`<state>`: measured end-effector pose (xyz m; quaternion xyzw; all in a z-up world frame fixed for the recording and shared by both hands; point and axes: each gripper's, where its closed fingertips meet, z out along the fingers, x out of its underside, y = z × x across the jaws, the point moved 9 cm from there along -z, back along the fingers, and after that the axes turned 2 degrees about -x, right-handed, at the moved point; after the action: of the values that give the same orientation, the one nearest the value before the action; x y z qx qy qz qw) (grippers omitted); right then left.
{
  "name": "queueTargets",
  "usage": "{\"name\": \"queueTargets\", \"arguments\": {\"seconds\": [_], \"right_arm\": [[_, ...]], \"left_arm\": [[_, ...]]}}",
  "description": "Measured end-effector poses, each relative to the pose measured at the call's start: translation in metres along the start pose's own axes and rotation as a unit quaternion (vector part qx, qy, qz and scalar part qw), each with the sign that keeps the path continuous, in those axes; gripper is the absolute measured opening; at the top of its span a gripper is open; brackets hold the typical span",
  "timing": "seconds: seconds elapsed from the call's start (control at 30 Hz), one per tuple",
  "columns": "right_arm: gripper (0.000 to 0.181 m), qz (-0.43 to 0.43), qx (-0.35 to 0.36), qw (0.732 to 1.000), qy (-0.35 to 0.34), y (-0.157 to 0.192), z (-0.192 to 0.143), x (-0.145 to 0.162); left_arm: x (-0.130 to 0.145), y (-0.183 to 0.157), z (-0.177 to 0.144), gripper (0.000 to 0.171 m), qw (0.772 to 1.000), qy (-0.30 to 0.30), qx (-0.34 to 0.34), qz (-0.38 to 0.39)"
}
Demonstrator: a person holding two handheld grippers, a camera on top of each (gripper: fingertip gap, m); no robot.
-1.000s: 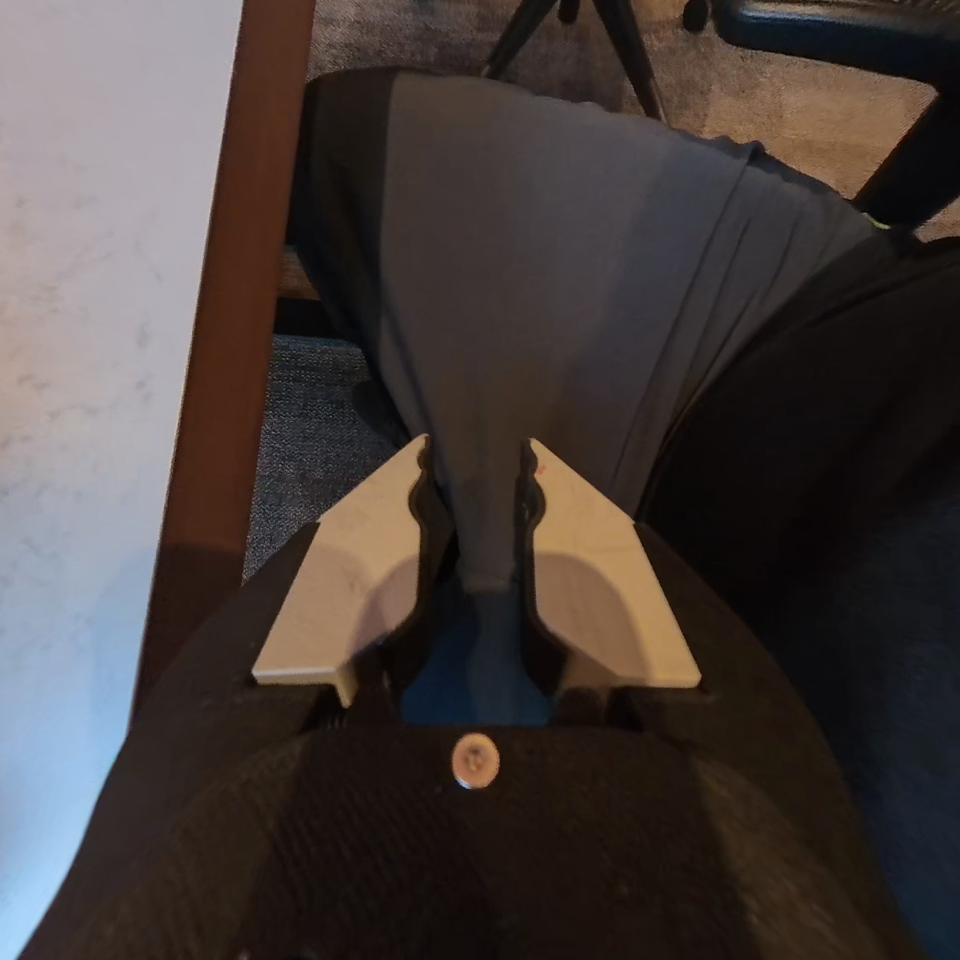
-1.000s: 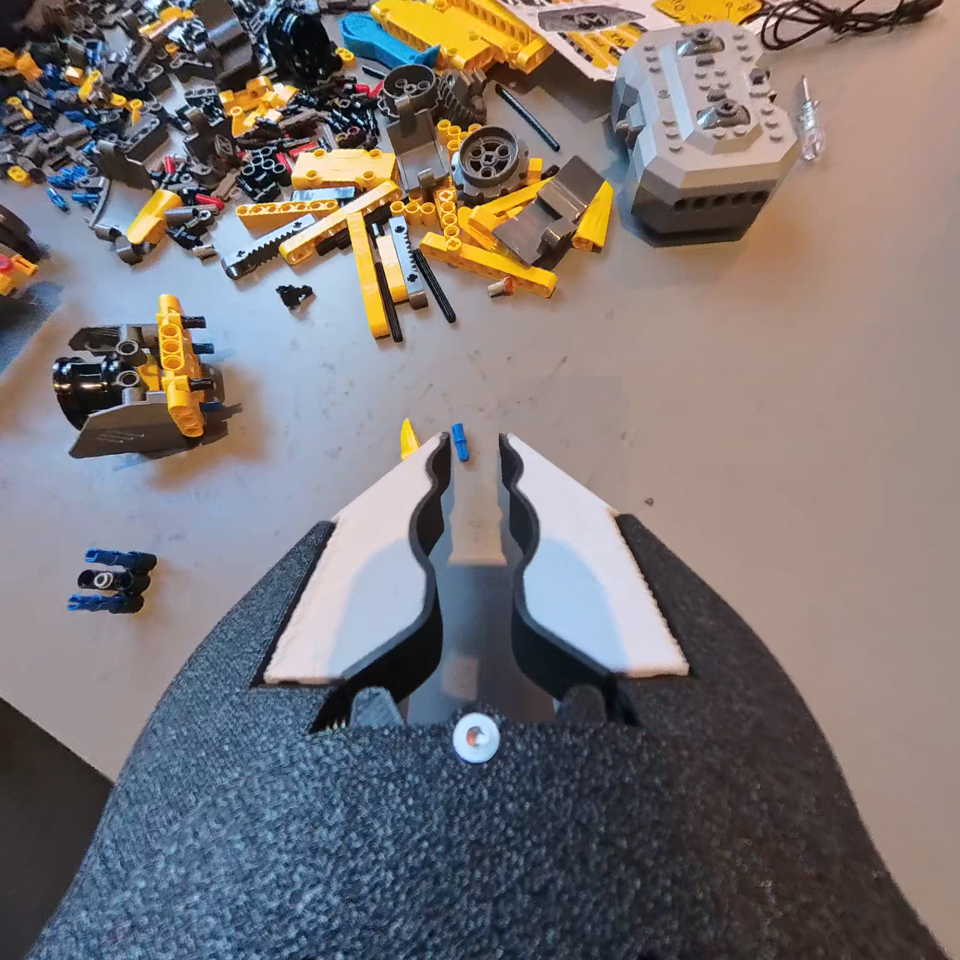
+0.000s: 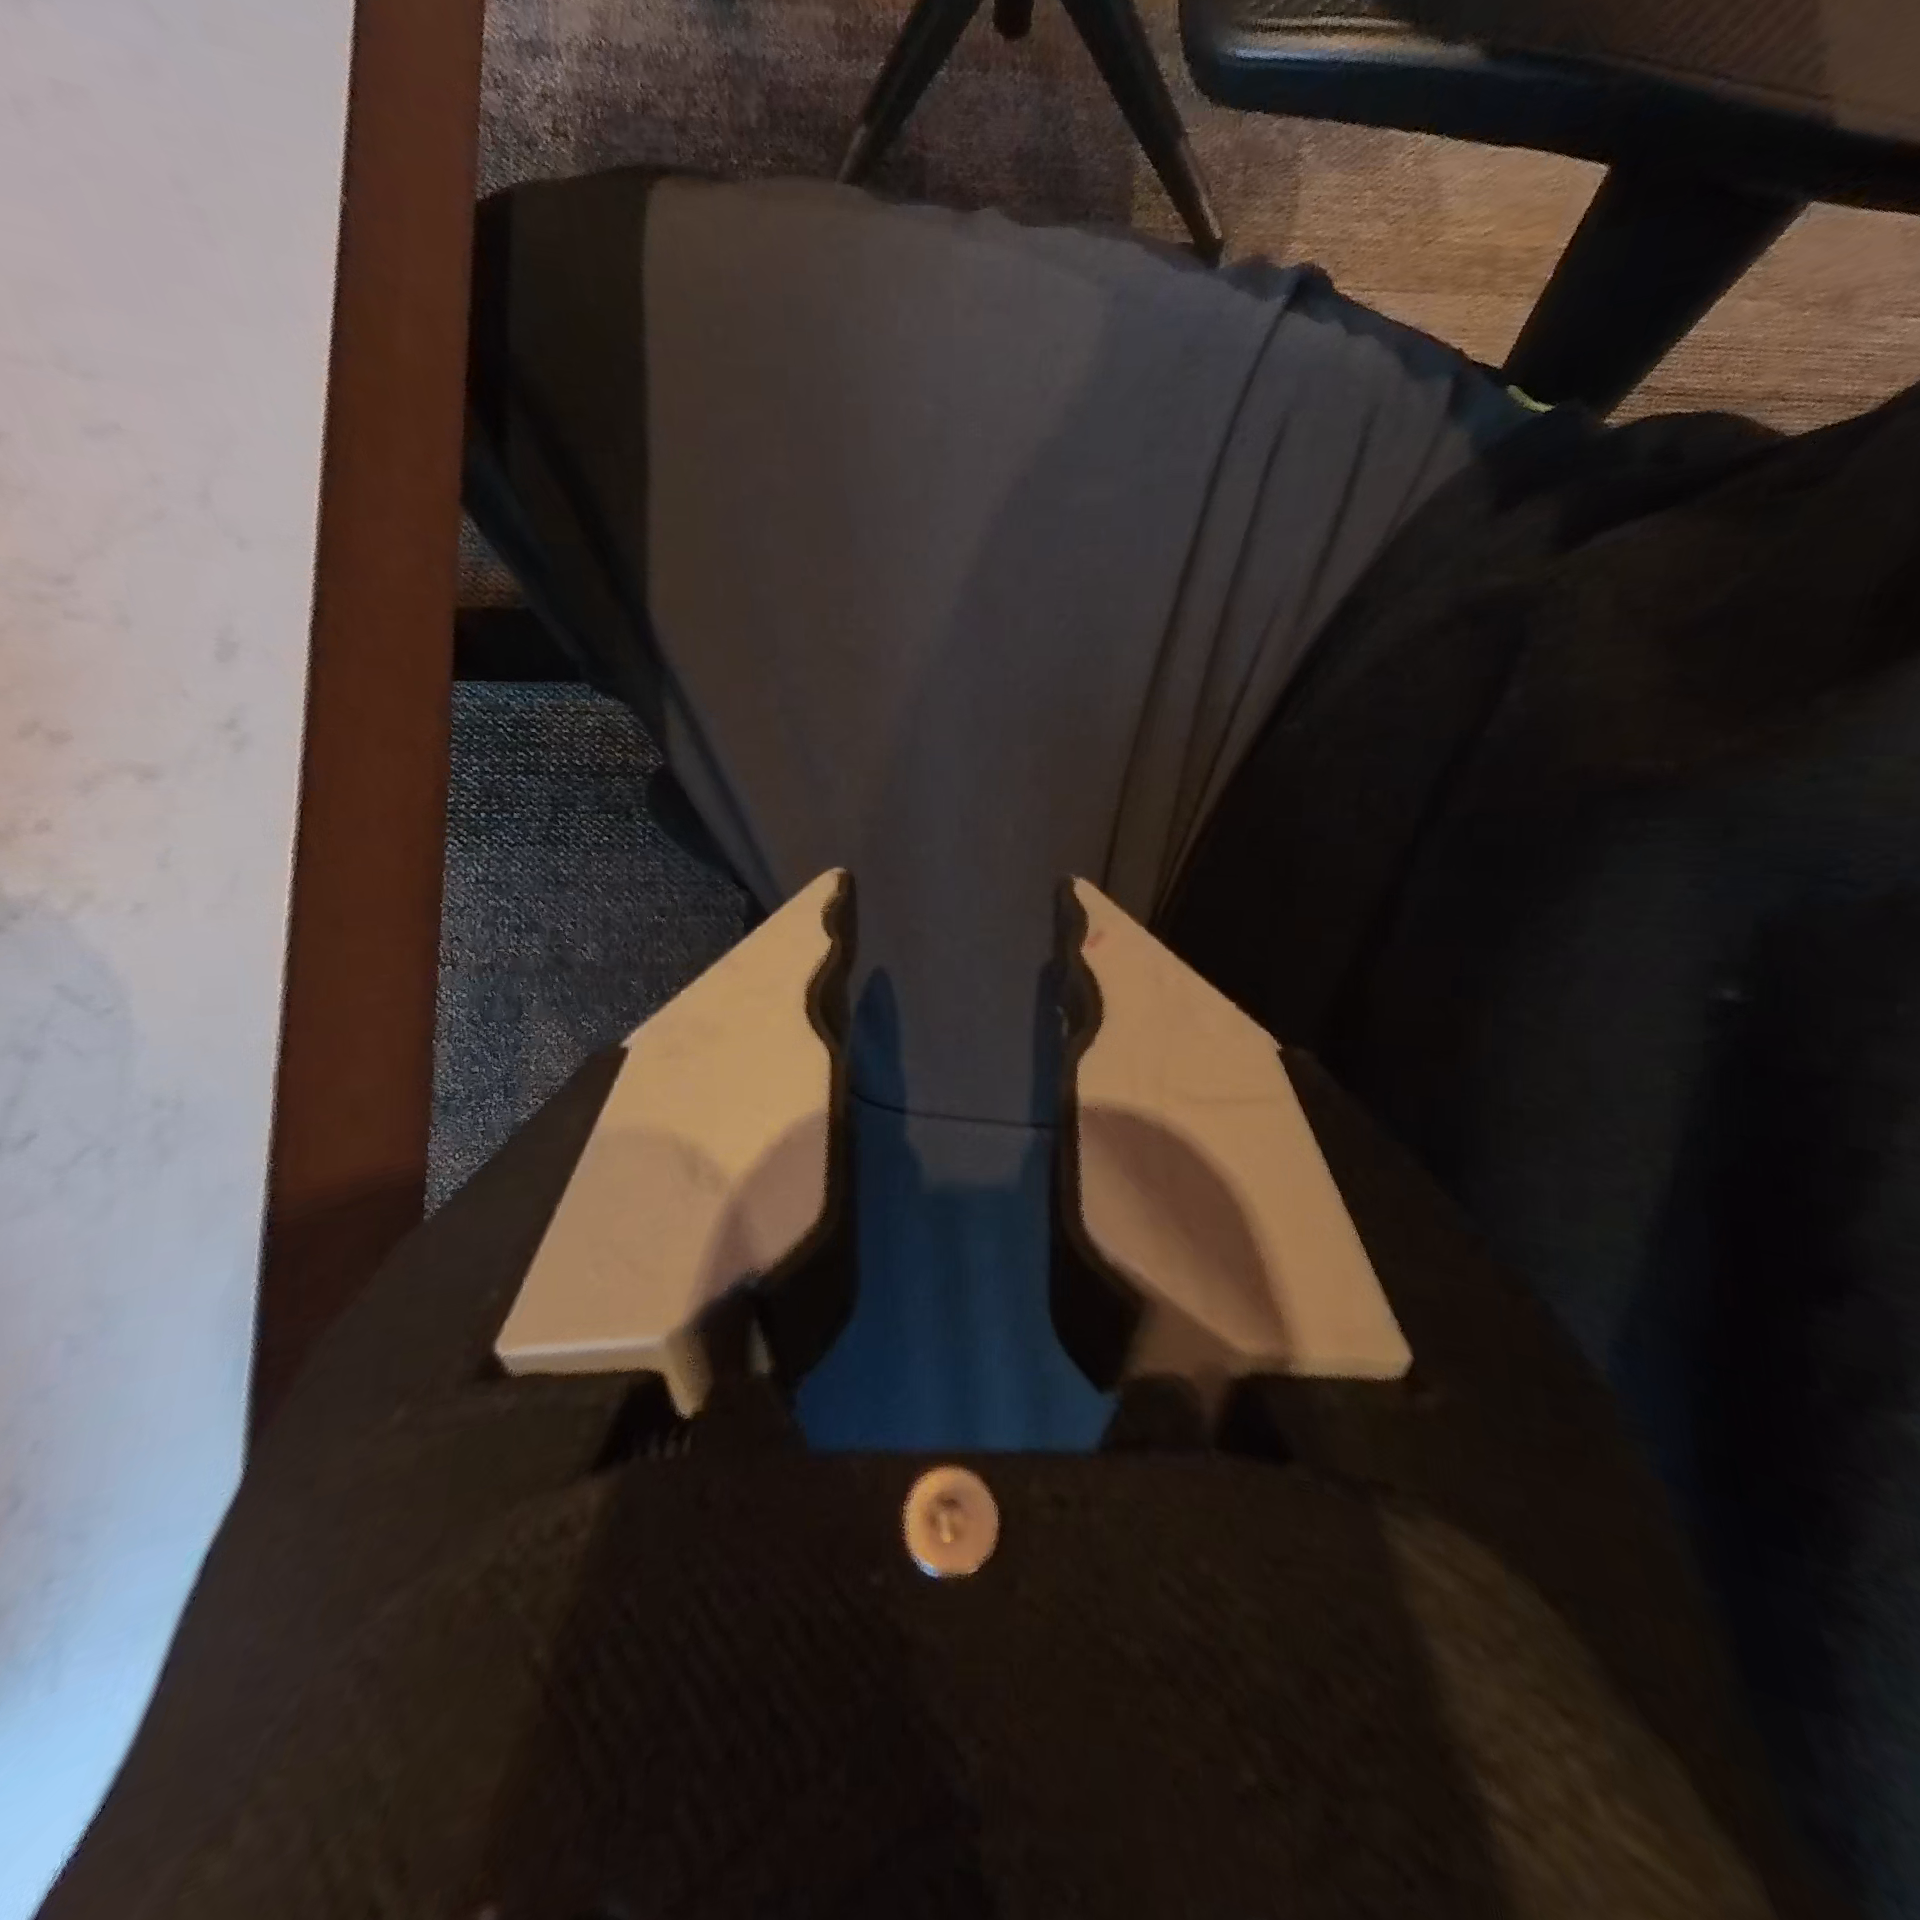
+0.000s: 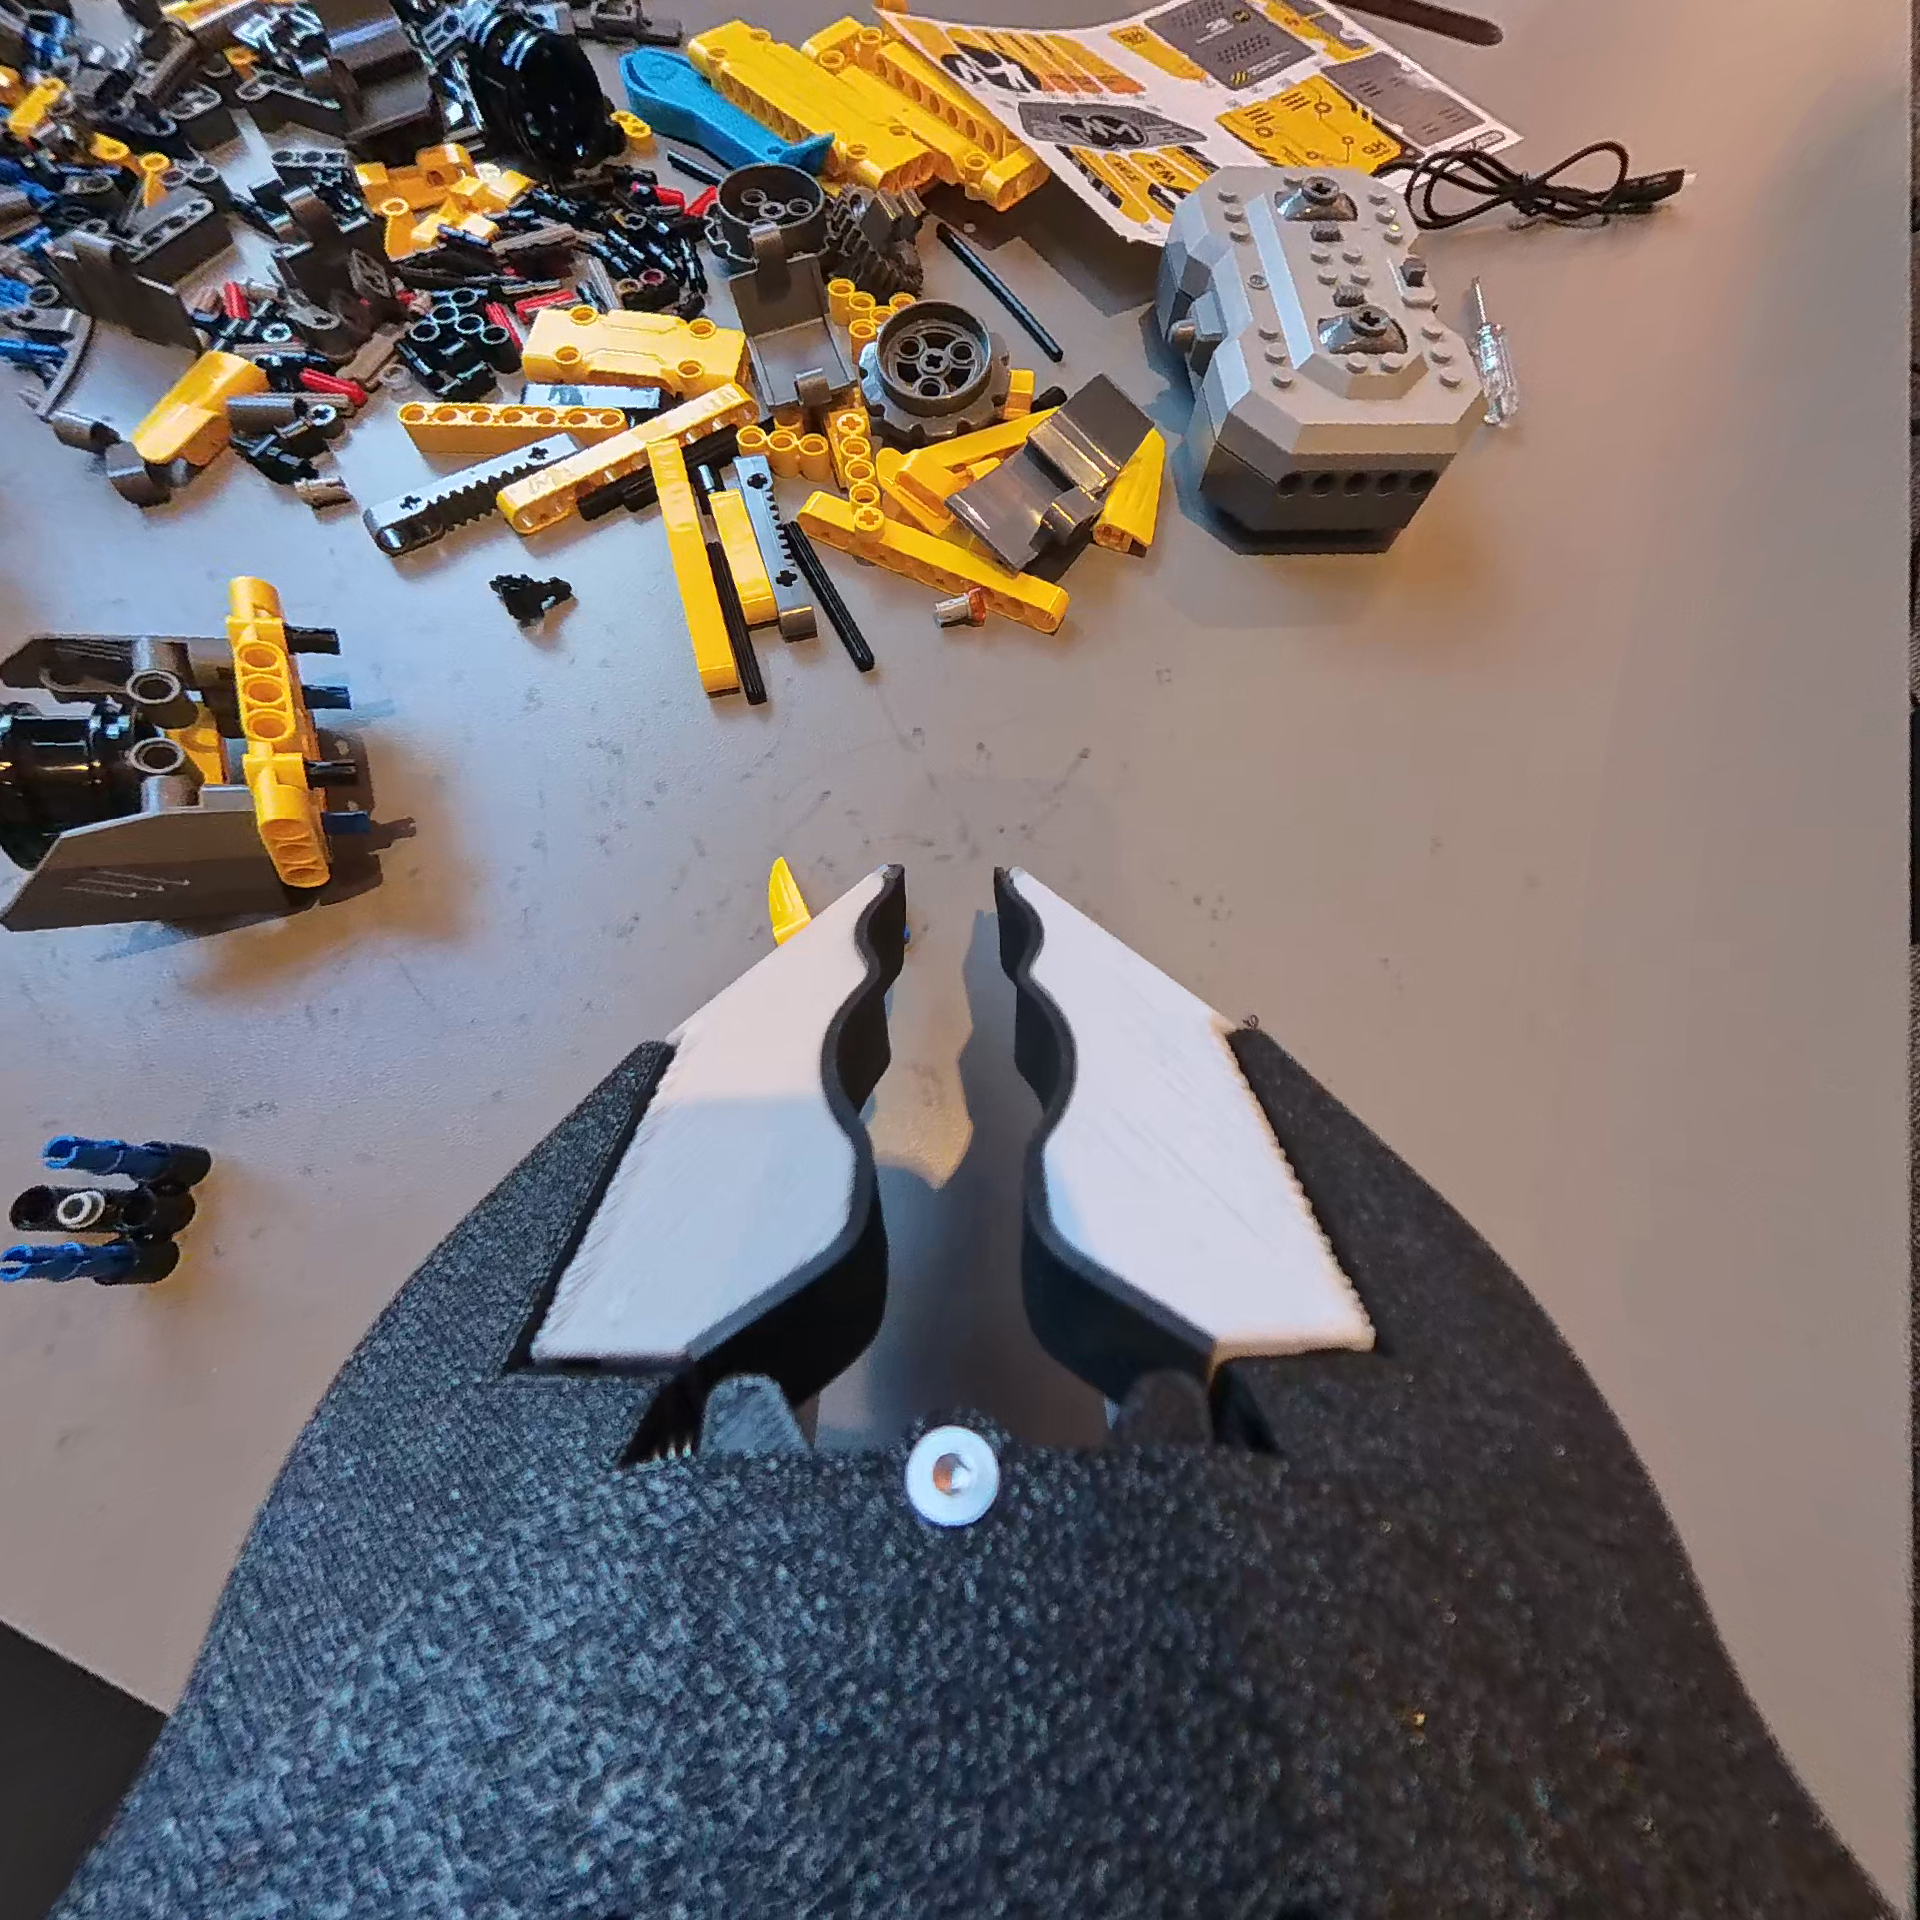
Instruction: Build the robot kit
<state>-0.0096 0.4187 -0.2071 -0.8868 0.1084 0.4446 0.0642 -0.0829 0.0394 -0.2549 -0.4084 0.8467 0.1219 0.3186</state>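
The left gripper hung off the table, its jaws spread with nothing between them, aimed down at a person's leg in grey cloth. Left of that leg ran the brown wooden edge of a pale table top. Beyond the leg, black chair legs stood on carpet.

The right gripper sat low over the grey table, jaws parted by a narrow gap and gripping nothing. Just beside its left fingertip lay a small yellow pointed piece, and a sliver of a blue piece peeked out at that finger's inner edge; whether the finger touched either could not be told.

Farther from the right gripper spread a big heap of yellow, black and grey building pieces. At the heap's right end stood a grey studded block, with a small clear screwdriver just right of it and a coiled black cable behind it. A printed sheet lay behind the block. Left of the right gripper, well apart from it, rested a half-built yellow and grey assembly, and nearer the table's front edge a small cluster of blue and black pins. A lone black bit lay between the assembly and the heap.
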Motion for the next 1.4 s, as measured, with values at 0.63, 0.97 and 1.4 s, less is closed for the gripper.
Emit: {"name": "queueTargets", "arguments": {"seconds": [0.63, 0.97, 1.4], "right_arm": [[0.017, -0.003, -0.001, 1.0, -0.003, 0.001, 0.0, 0.0], [0.018, -0.007, -0.003, 1.0, -0.01, 0.002, -0.002, 0.0], [0.036, 0.015, -0.051, 0.997, -0.05, -0.001, -0.011, -0.002]], "left_arm": [[0.002, 0.001, 0.002, 0.037, 1.0, 0.004, 0.01, -0.008], [0.003, 0.002, 0.002, 0.037, 1.0, 0.006, 0.007, -0.009], [0.003, 0.009, 0.001, 0.045, 0.998, 0.009, 0.021, -0.063]]}}
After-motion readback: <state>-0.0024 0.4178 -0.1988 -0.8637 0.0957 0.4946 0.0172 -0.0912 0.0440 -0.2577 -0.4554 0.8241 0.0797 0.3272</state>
